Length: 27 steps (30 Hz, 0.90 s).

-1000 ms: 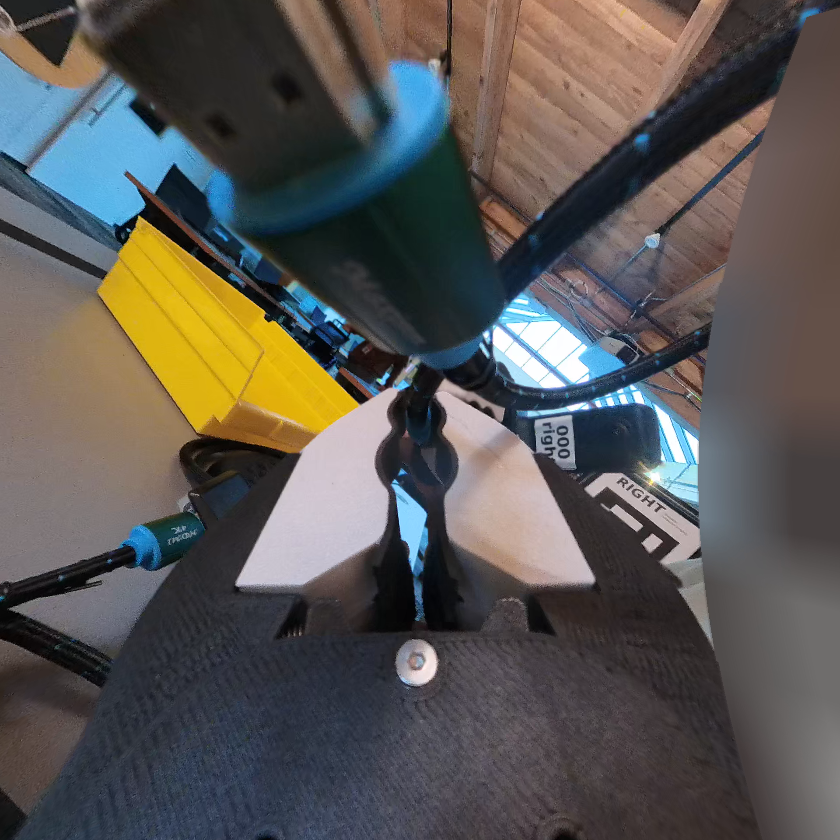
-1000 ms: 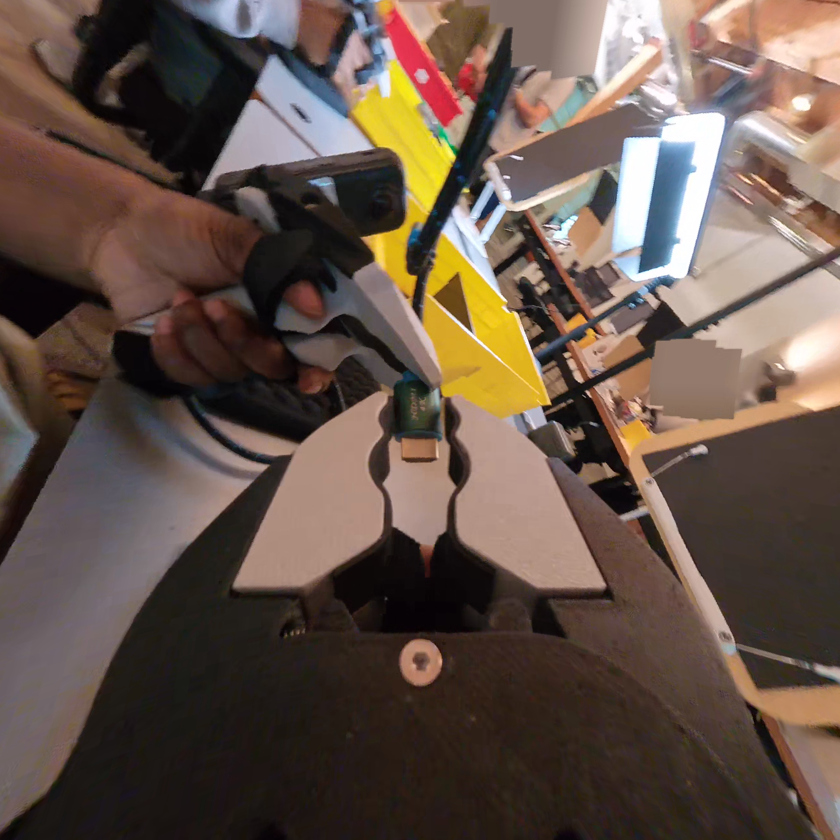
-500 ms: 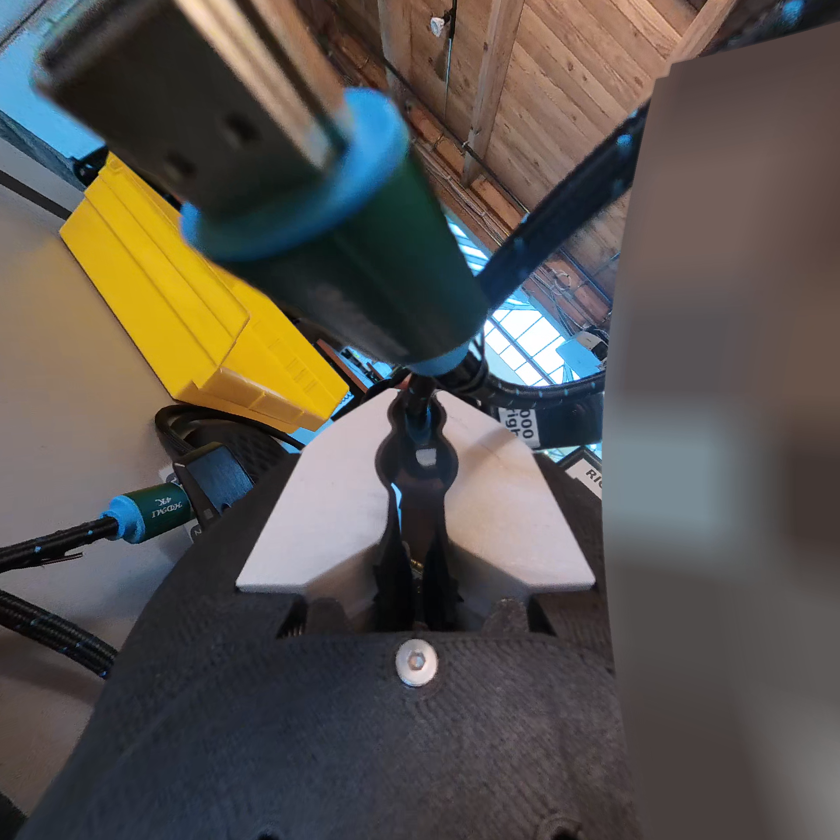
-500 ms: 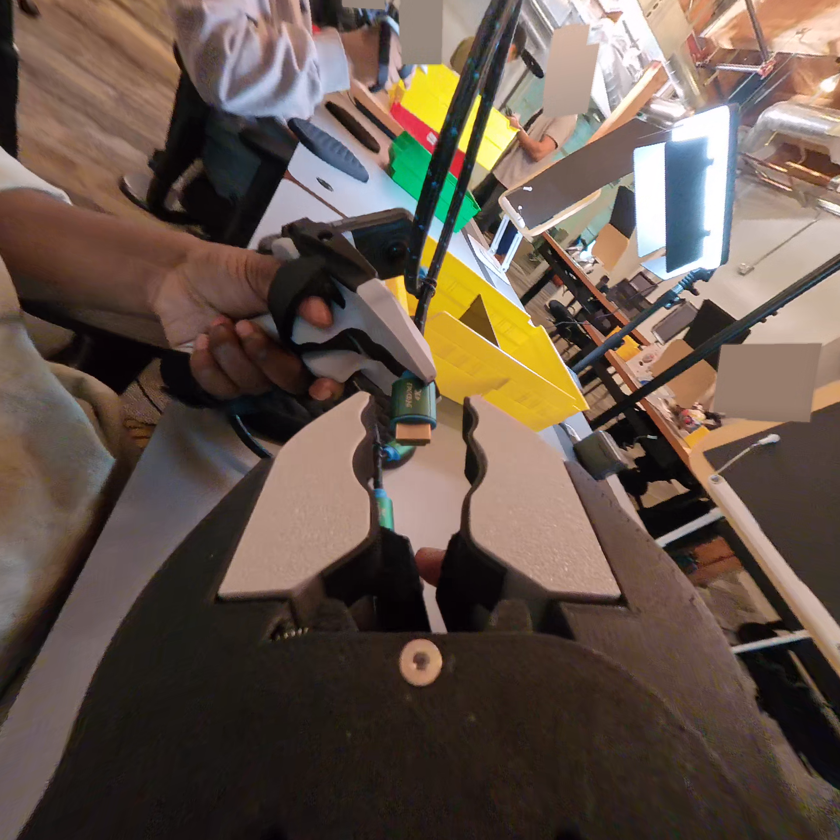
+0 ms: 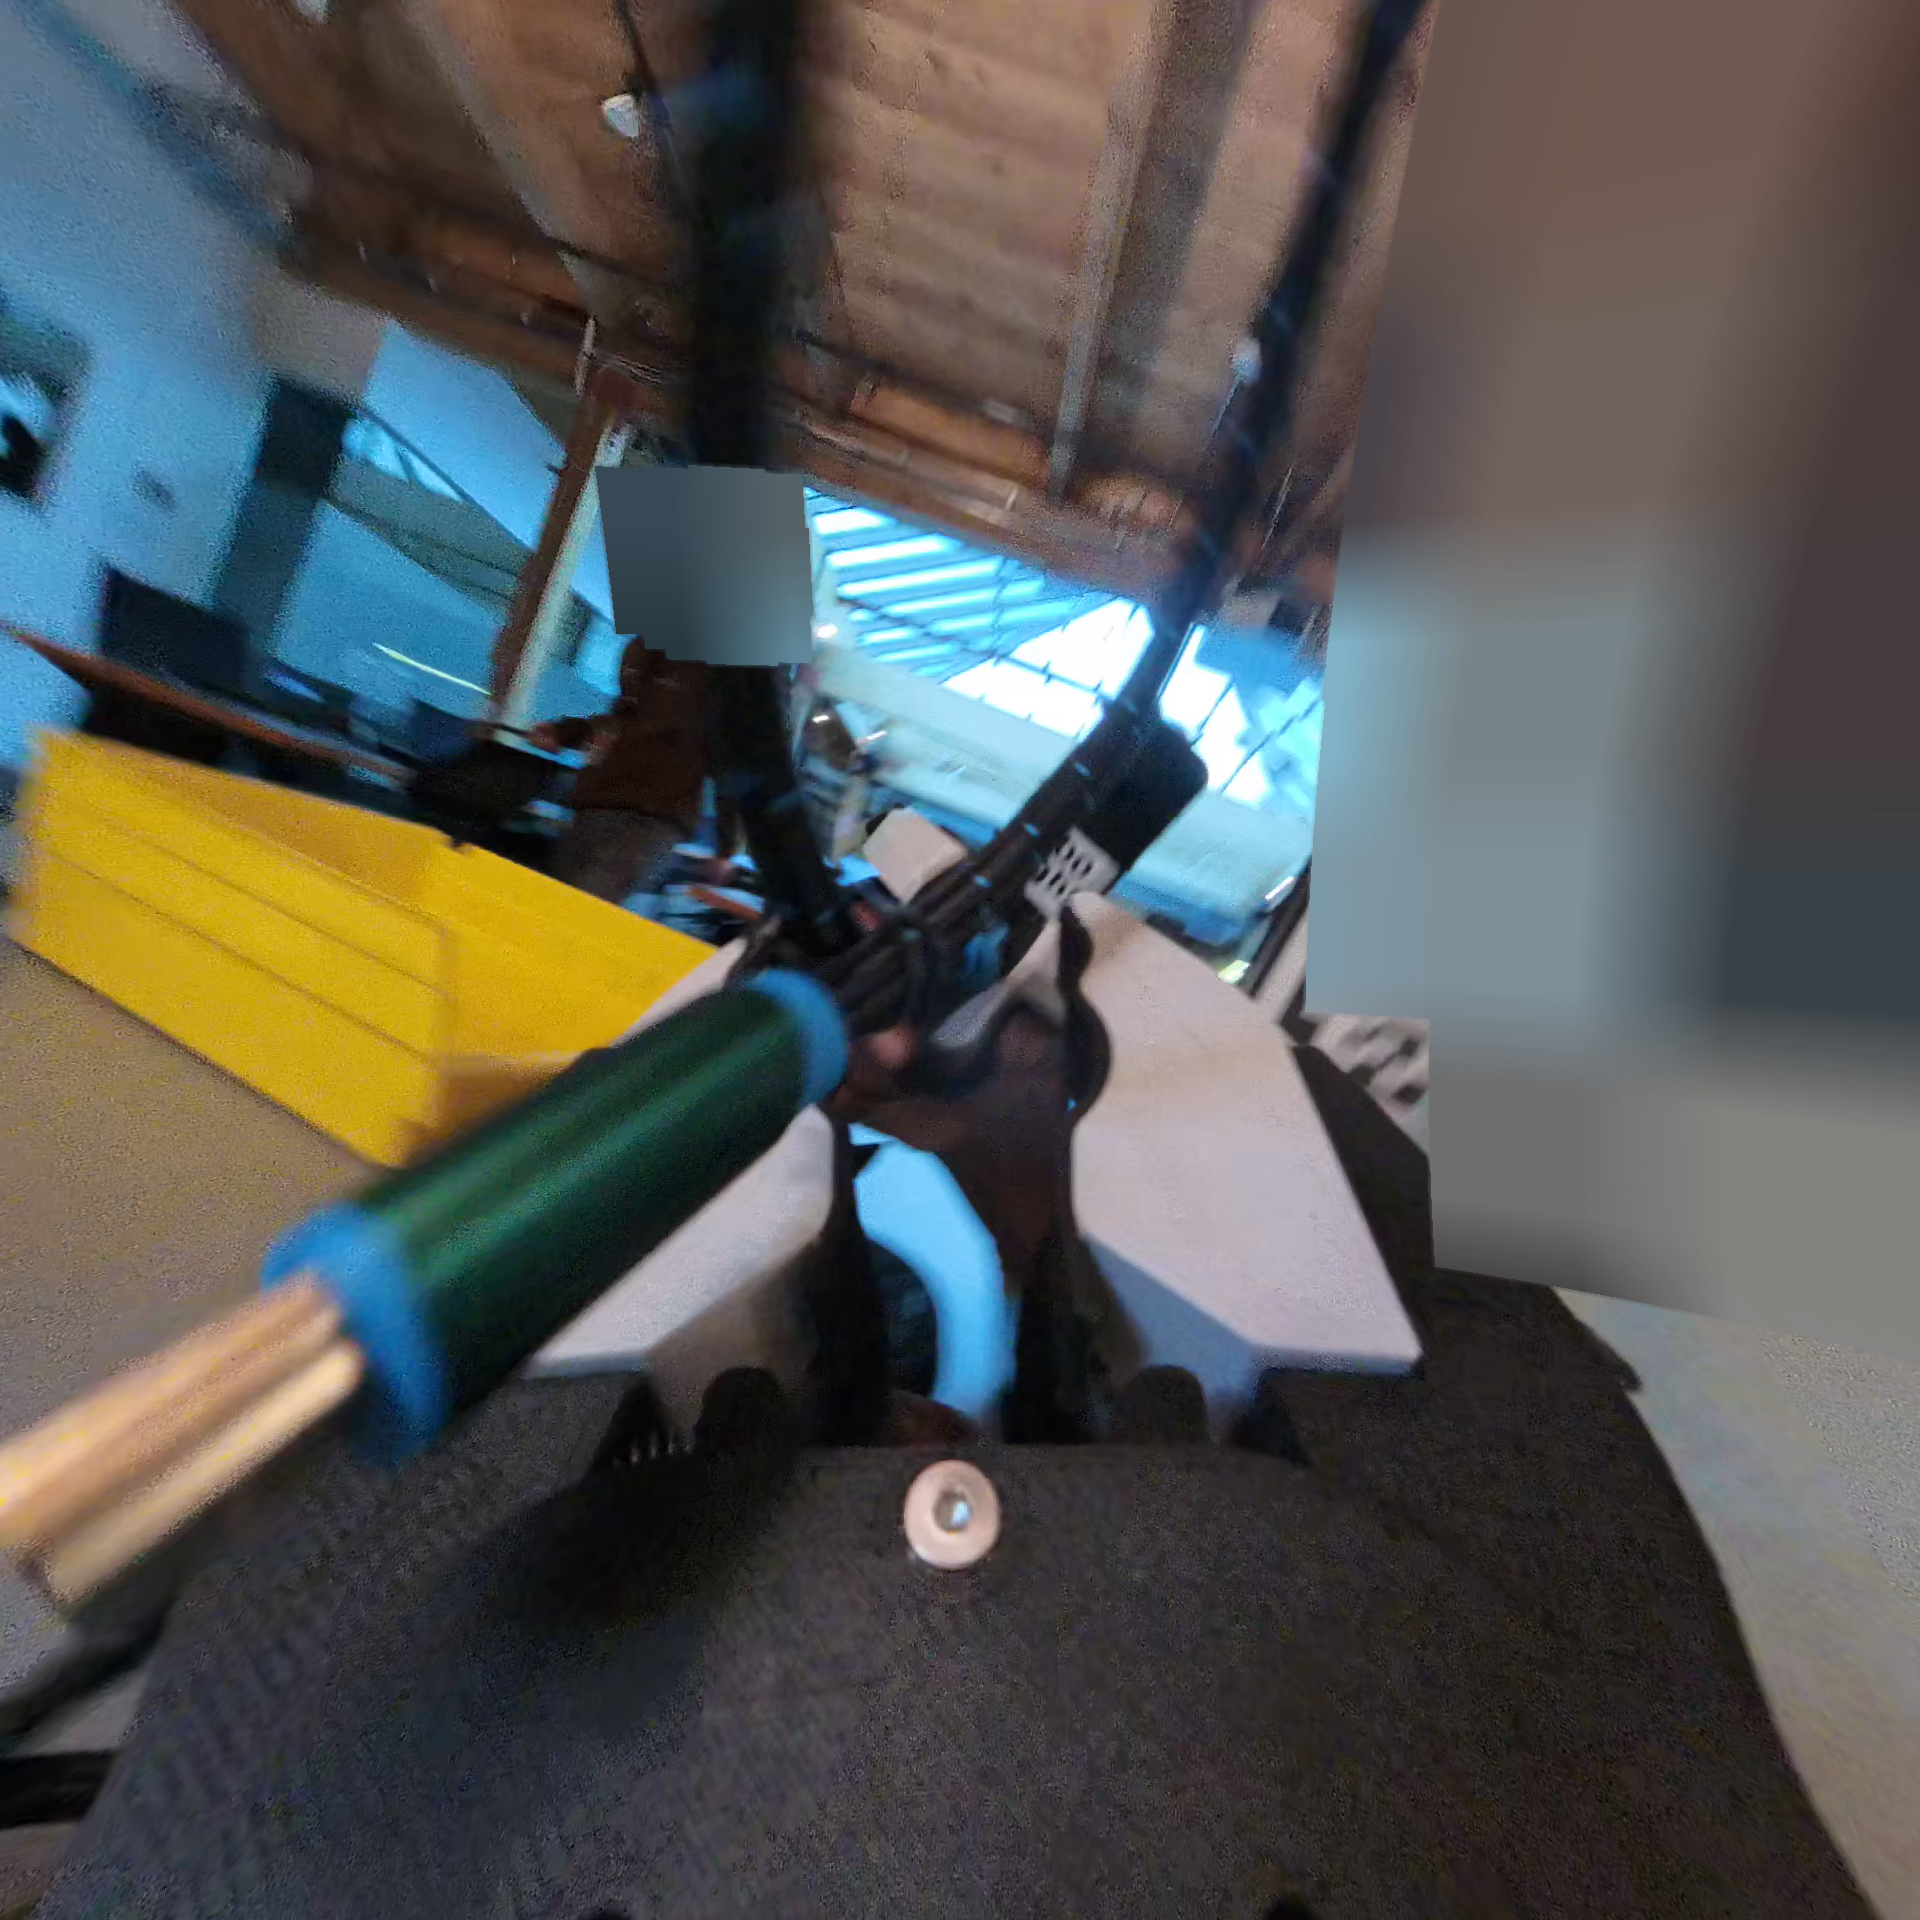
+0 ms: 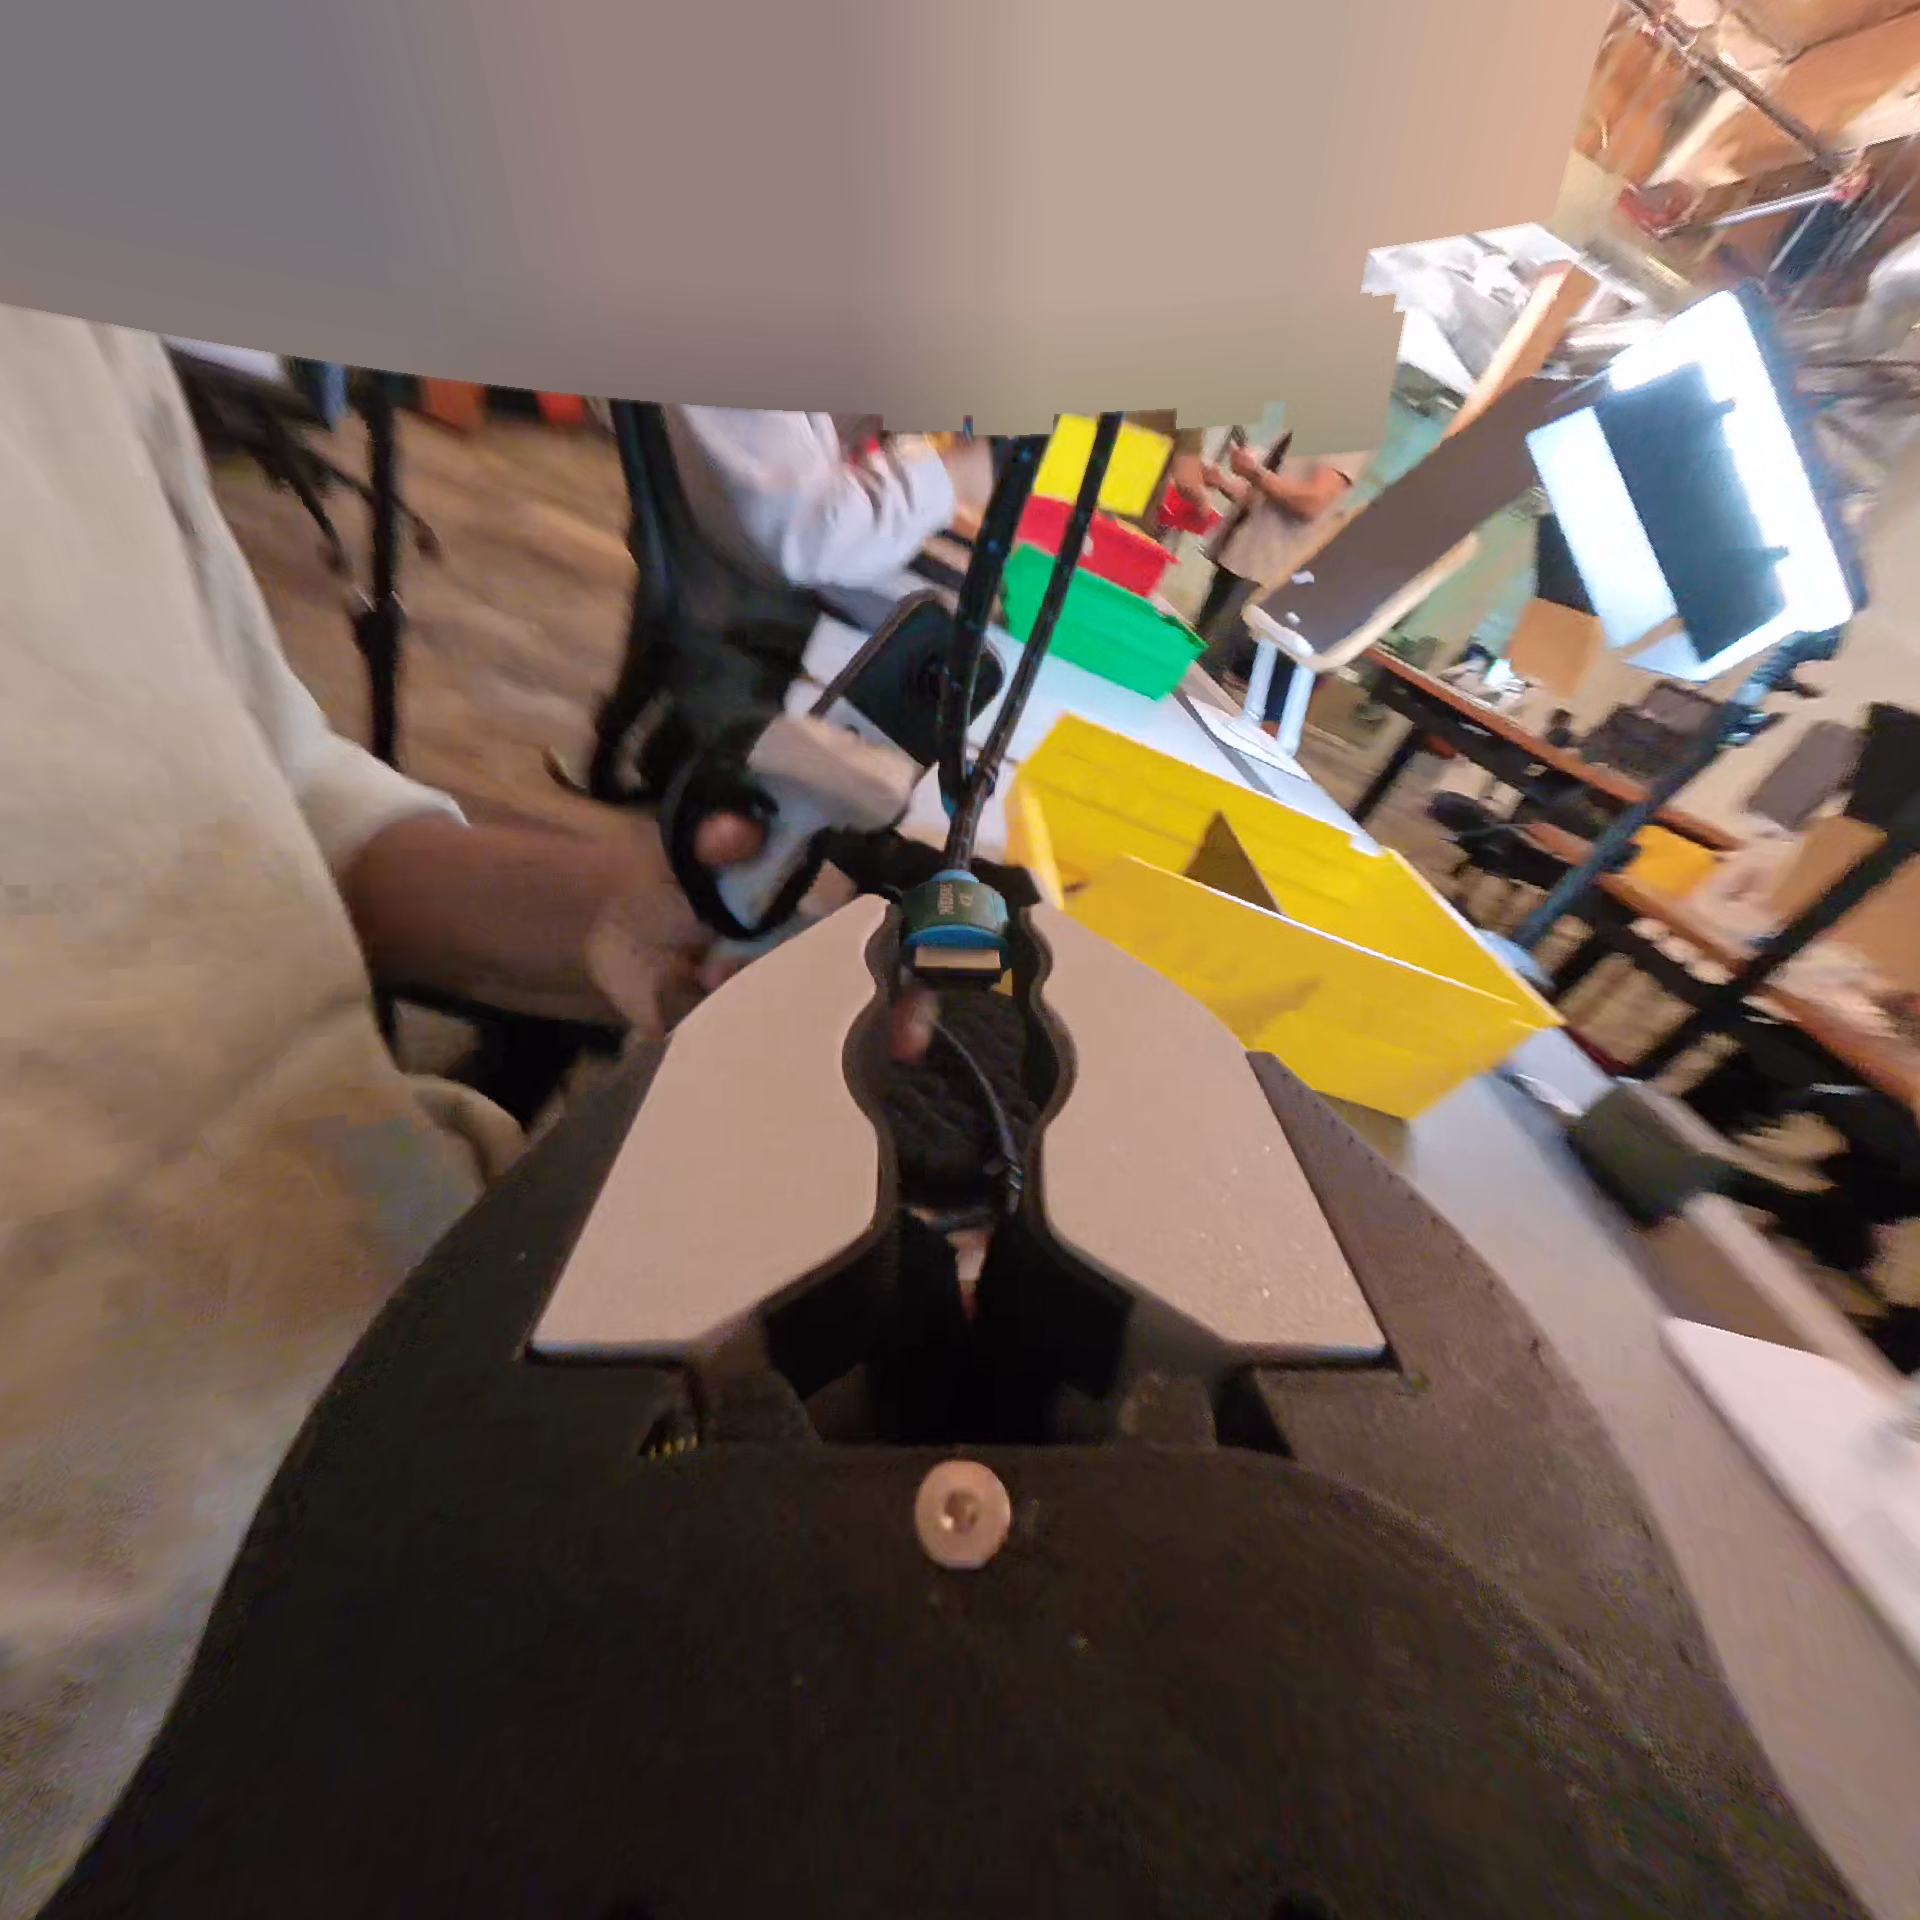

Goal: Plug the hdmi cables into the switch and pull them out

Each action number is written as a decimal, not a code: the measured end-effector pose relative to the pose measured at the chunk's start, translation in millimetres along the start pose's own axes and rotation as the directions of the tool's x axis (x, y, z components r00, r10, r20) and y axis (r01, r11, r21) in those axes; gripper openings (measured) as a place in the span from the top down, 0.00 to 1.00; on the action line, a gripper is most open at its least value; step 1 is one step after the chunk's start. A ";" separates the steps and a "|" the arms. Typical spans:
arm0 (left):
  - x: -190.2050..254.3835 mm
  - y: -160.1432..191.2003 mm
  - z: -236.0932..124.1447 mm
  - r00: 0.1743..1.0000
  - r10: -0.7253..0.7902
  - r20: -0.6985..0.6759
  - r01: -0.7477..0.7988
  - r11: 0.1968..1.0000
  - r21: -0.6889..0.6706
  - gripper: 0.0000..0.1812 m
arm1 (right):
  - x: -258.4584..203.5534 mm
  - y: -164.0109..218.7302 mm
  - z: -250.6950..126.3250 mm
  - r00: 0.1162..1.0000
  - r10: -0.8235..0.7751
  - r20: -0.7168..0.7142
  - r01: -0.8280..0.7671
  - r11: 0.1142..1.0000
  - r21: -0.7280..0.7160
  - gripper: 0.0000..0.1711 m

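A green HDMI plug (image 6: 951,906) with blue rings sits between the tips of my right gripper (image 6: 956,935), whose jaws are narrowed onto it. Its metal end points toward the right camera. Its black braided cable (image 6: 977,675) runs upward in a doubled strand. My left gripper (image 6: 821,769), held in a hand, is just behind the plug. In the blurred left wrist view my left gripper (image 5: 904,940) is open and the plug (image 5: 582,1153) lies across its left finger, metal end to the lower left. I cannot make out the switch.
A yellow bin (image 6: 1247,935) stands on the grey table (image 6: 1714,1351) just beyond the grippers and also shows in the left wrist view (image 5: 260,935). Green (image 6: 1101,623) and red (image 6: 1091,545) bins stand farther back. A small dark box (image 6: 1652,1153) lies at the right. People stand behind.
My left gripper has opened and let go of the cable. My right gripper has closed from wide open onto the plug. Both views have swung and the plug now points lower left.
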State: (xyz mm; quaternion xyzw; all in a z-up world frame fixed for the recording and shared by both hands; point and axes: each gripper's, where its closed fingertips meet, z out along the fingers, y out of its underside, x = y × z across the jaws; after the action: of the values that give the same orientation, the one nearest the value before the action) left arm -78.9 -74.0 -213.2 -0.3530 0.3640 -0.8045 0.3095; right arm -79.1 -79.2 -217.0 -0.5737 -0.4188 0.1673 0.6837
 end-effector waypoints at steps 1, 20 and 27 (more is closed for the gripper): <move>1.3 3.2 -1.0 0.989 0.145 0.009 -0.145 0.989 -0.042 0.76 | -1.1 -3.3 -1.4 0.998 0.058 0.022 -0.059 0.997 0.040 0.88; 19.0 20.9 -11.9 0.879 0.466 -0.099 -0.472 0.824 -0.313 0.87 | -23.6 0.5 4.7 0.951 0.250 0.180 -0.260 0.965 0.035 0.88; 19.7 22.8 -10.7 0.876 0.472 -0.100 -0.477 0.816 -0.328 0.89 | -28.2 2.7 5.8 0.950 0.249 0.190 -0.255 0.967 0.009 0.88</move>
State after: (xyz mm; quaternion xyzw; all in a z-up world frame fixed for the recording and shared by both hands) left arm -92.9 -97.3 -230.0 -0.2938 0.5767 -0.6286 0.4313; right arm -99.5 -94.7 -230.3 -0.5926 -0.4015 0.3135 0.6239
